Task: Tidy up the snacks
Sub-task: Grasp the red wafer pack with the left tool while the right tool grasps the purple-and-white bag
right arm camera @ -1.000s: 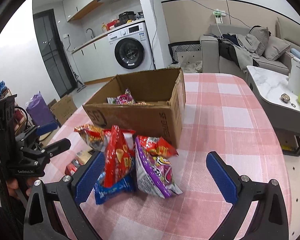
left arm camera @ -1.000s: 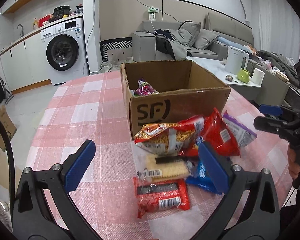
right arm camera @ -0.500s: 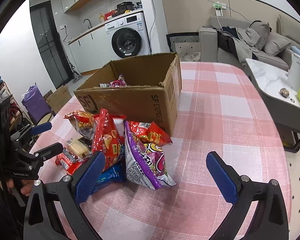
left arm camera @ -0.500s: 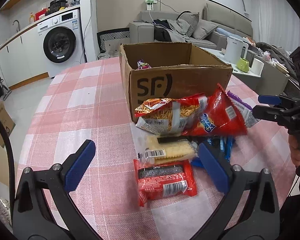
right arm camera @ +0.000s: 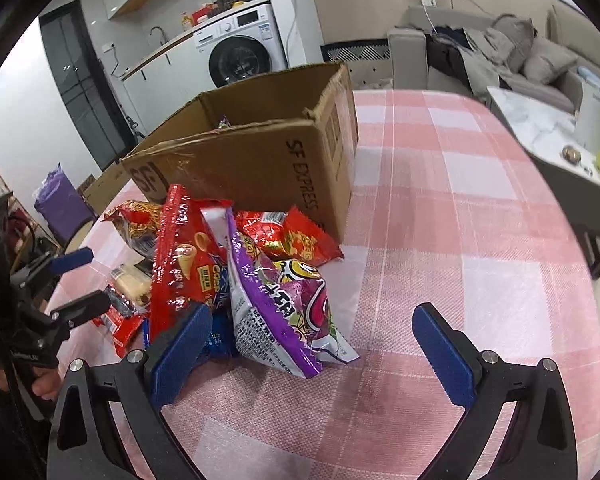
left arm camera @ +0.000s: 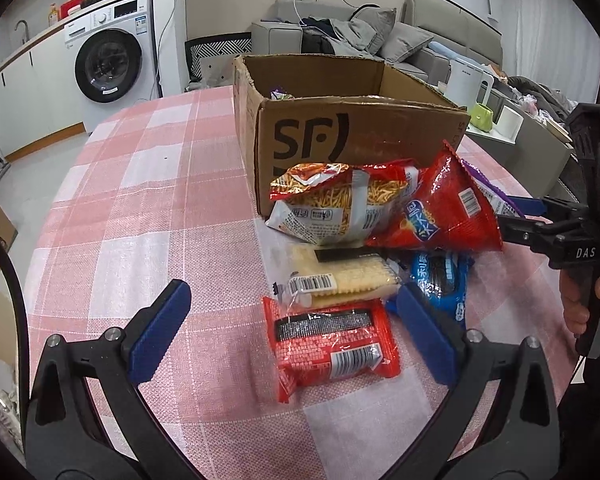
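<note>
An open cardboard box stands on the pink checked table with a snack inside. Snacks are piled in front of it: a noodle-snack bag, a red cone-snack bag, a cracker pack, a blue cookie pack, a red flat pack, a purple bag and a red-orange bag. My left gripper is open, its fingers on either side of the red flat pack. My right gripper is open just in front of the purple bag.
The table edge curves on the right, with a marble side table and a white kettle beyond. A washing machine and a grey sofa stand behind. A hand holds the right gripper's handle.
Both grippers have dropped and moved in toward the snack pile. The left one now straddles the red flat pack; the right one has come up to the purple bag. Both stayed open.
</note>
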Action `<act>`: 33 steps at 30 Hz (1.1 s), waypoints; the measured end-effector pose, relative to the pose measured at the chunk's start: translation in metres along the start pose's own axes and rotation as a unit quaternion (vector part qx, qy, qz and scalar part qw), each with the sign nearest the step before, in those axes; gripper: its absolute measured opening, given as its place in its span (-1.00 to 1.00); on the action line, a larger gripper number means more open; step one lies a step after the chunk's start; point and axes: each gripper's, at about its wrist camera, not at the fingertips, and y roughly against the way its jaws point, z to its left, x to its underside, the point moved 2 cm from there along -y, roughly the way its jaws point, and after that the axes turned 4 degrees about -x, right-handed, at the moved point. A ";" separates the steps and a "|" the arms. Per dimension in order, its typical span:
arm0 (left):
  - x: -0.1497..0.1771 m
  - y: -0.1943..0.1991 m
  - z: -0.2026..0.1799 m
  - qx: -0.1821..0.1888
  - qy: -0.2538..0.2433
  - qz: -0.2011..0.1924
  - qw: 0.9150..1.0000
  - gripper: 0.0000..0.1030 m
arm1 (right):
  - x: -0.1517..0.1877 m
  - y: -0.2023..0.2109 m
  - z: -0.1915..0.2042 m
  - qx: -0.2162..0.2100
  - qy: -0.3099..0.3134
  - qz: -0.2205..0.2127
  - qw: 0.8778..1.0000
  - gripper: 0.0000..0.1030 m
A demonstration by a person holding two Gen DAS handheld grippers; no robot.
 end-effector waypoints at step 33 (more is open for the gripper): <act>0.023 -0.031 -0.012 0.013 -0.049 0.071 0.996 0.99 | 0.006 -0.010 0.012 -0.018 0.017 0.004 1.000 0.04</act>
